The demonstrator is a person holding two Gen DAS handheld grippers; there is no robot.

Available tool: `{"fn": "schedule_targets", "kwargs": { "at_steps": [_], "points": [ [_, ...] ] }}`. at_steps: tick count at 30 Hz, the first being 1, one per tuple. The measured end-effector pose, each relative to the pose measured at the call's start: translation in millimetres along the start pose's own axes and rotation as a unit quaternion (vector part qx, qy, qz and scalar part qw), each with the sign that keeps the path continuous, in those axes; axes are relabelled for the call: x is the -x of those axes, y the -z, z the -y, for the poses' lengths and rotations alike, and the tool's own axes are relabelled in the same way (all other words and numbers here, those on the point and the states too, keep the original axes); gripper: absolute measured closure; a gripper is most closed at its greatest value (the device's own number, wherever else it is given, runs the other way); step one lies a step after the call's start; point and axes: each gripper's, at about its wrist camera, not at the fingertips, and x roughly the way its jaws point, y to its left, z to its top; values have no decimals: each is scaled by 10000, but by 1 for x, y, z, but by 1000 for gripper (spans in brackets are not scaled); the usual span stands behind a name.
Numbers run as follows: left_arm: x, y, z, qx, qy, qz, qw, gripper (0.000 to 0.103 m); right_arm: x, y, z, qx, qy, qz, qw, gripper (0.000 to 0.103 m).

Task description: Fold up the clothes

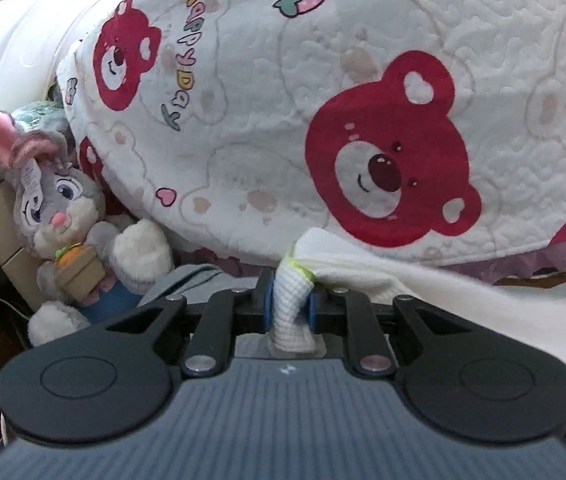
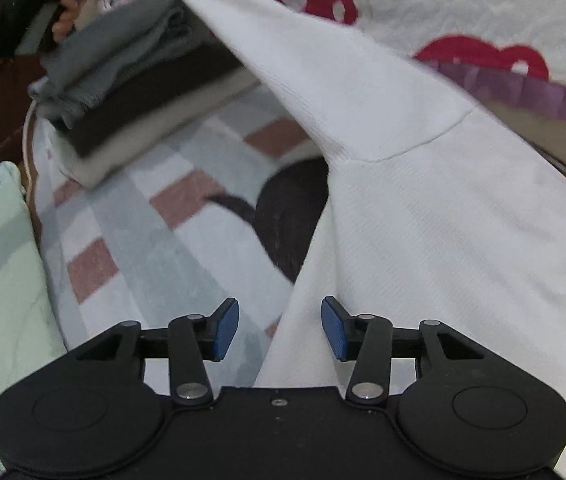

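Left wrist view first: the left tool (image 1: 289, 304) points level toward a bed draped in a white quilt (image 1: 323, 80) printed with red bears, and its two blue-padded fingers (image 1: 266, 304) are clenched tight on a bunched, waffle-textured corner of the white garment (image 1: 291, 312), a thin yellow-green trim showing just above the pinch. From that pinch the cloth runs off to the right, stretched out below the quilt's edge. Off to the left a grey plush rabbit (image 1: 59, 208) sits against the bedside, well apart from the tool. Over to the right wrist view: the right tool (image 2: 280, 328) looks down and forward over a bed surface with a checked sheet (image 2: 155, 232), pink, grey and white, and its jaws stand wide apart, released, holding nothing. The white garment (image 2: 403, 200) hangs as a broad sheet across the right half of the view, a seam curving across it; its lower left edge drops down between the two blue pads (image 2: 227, 328), closer to the right one, though I can't tell whether it touches. Top left, a stack of folded clothes (image 2: 123, 80), grey over dark over cream, rests on the sheet, well away from the tool, and a gloved hand (image 2: 23, 28) shows in the far corner where the garment's top edge is pulled taut.
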Motion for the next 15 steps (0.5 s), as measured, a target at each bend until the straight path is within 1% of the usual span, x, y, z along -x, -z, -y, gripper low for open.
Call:
{"fn": "schedule_targets", "kwargs": {
  "at_steps": [1, 2, 3, 5, 7, 9, 10, 12, 14, 15],
  "points": [
    [-1, -3, -1, 131, 2, -45, 9999, 80, 1, 2, 1, -88, -47, -44, 9999, 52],
    [-2, -5, -1, 262, 3, -90, 9996, 75, 2, 4, 2, -176, -93, -87, 9998, 52],
    [-3, -8, -2, 394, 5, -135, 9991, 65, 3, 7, 3, -263, -140, -131, 9995, 52],
    [-4, -13, -3, 661, 14, -217, 9976, 48, 6, 11, 5, -439, -233, -218, 9985, 52],
    [4, -14, -3, 928, 155, -138, 9955, 46, 9, 16, 8, -638, -326, -287, 9970, 52],
    [20, -11, 3, 922, 280, 5, 9953, 35, 14, 21, 16, -910, -421, -293, 9945, 52],
    [31, -7, 10, 848, 360, 71, 9957, 35, 18, 23, 21, -1055, -469, -282, 9929, 52],
    [51, 18, 29, 717, 863, -233, 9934, 34, 30, 27, 33, -1374, -460, -161, 9893, 52],
    [70, 43, 49, 584, 1363, -536, 9875, 33, 42, 30, 46, -1763, -297, 15, 9839, 51],
    [80, 56, 59, 516, 1611, -687, 9832, 33, 47, 33, 53, -2043, -196, 122, 9786, 52]
  ]
}}
